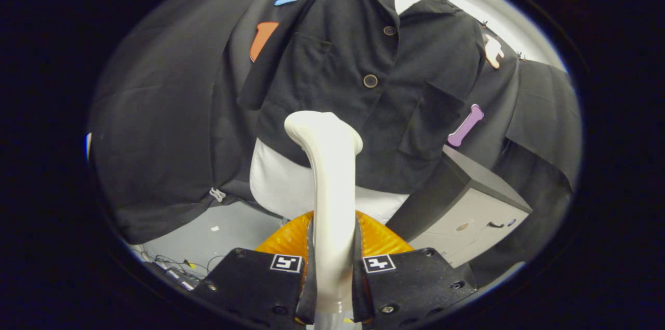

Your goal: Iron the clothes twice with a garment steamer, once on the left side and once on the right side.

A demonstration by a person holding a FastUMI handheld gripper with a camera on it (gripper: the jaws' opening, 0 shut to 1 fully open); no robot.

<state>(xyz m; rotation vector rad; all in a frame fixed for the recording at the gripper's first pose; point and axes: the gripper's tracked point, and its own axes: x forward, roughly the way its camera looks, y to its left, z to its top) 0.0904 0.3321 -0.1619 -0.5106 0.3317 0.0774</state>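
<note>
My gripper (332,273) is shut on the white garment steamer (328,184), both black fingers (260,278) pressing on its handle. The steamer rises from between the fingers and its curved head sits just in front of the lower hem of a black button-up shirt (363,80). The shirt hangs on a white mannequin torso (280,179) beyond the fingers, with two brown buttons and two chest pockets showing. The steamer head points at the shirt's front, slightly to the left of the button line. Whether the head touches the cloth I cannot tell.
An orange ribbed part (291,239) lies just behind the fingers around the steamer's base. A grey box with a black top (467,215) stands to the right of the mannequin. Black cloth (156,127) drapes to the left; cables (171,262) lie on the grey floor.
</note>
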